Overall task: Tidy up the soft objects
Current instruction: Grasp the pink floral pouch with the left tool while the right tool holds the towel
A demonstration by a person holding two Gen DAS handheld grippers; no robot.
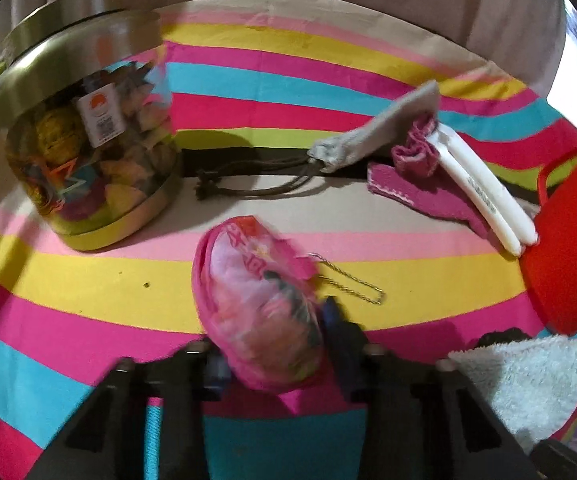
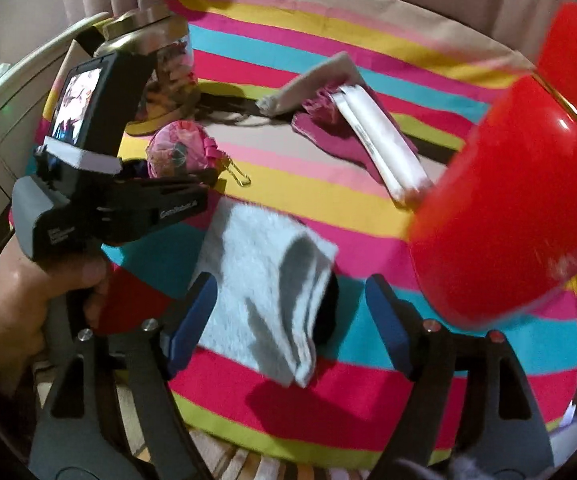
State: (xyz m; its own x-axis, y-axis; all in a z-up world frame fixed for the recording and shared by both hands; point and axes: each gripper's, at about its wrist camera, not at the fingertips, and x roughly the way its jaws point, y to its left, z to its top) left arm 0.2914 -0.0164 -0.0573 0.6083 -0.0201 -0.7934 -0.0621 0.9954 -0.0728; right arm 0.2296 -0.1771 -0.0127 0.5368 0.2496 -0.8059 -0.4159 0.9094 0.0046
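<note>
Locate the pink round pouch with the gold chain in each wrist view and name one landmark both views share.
Left wrist view: the pink pouch sits bottom centre, between the left tool's fingers, chain trailing to its right.
Right wrist view: the same pouch lies upper left, just beyond the left tool, in front of the jar.
Shared landmark: the gold-lidded clear jar.

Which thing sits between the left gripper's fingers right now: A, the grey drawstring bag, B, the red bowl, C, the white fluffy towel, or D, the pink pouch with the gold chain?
D: in the left wrist view the pink pouch sits between the left gripper's blue pads, its gold chain trailing on the striped cloth; the white towel lies between the open right gripper's fingers.
</note>
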